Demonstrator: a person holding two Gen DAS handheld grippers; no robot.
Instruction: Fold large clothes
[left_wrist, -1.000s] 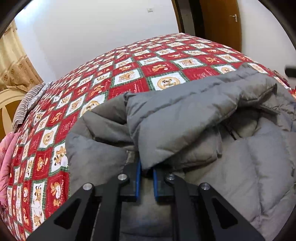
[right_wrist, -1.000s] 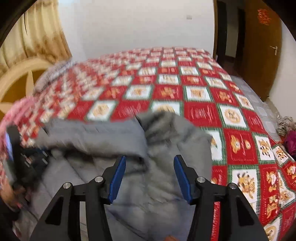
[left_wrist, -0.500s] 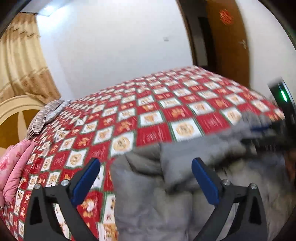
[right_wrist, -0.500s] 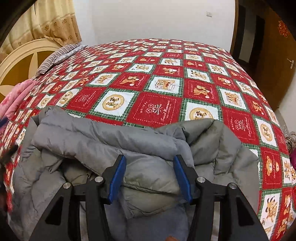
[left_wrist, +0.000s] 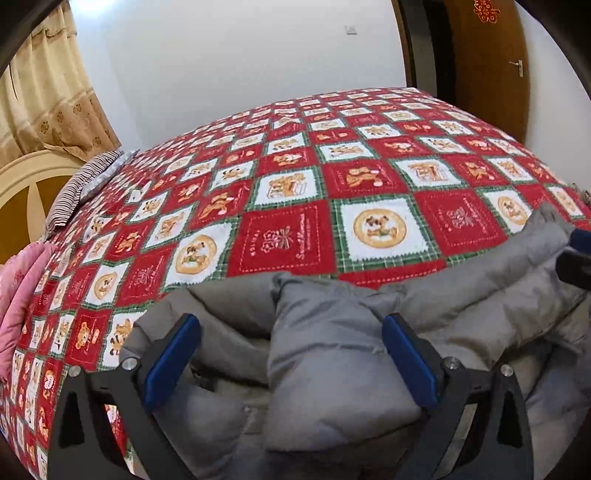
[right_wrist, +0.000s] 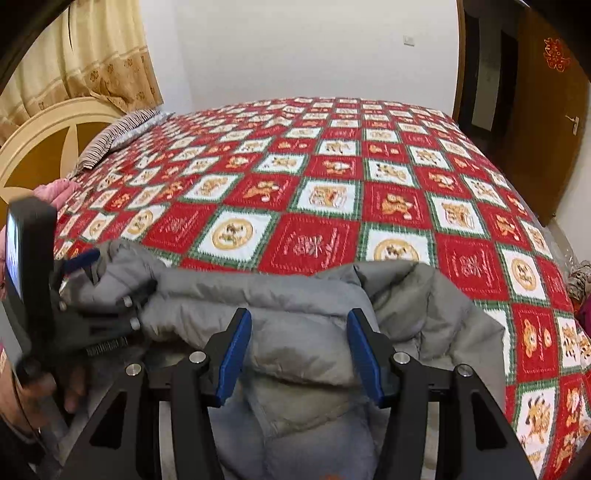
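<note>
— Although it is bunched up, where does the jacket (left_wrist: 343, 354) lie now?

— It lies at the near edge of the bed, on the quilt (left_wrist: 288, 236) with red and white squares. It is a grey padded jacket, folded over itself into a thick heap, and its far edge makes a long puffy roll from left to right.

— And the grippers?

— The left gripper (left_wrist: 291, 354) has its fingers spread wide, one on each side of a puffy fold, and they grasp nothing. The right gripper (right_wrist: 299, 354) is also released, its blue pads apart over the middle of the heap. In the right view, the left gripper (right_wrist: 92, 295) is at the left end of the jacket (right_wrist: 295, 317).

— How will the jacket handle, do you think?

— I judge it soft and light, but bulky. The filling is springy, so a fold may open again if nobody presses it. The shell looks smooth, so a thin pinch could slip out.

— Where to take hold, then?

— I would take a thick fold or a seam at each end of the roll, left and right, so the weight is shared. A pinch in the puffy middle would only squeeze air.

— What else is around?

— A striped pillow (left_wrist: 81, 184) at the far left, pink bedding (left_wrist: 18, 295) at the left edge, a curtain (right_wrist: 81, 55) behind, and a wooden door (right_wrist: 546, 122) at the far right.
</note>
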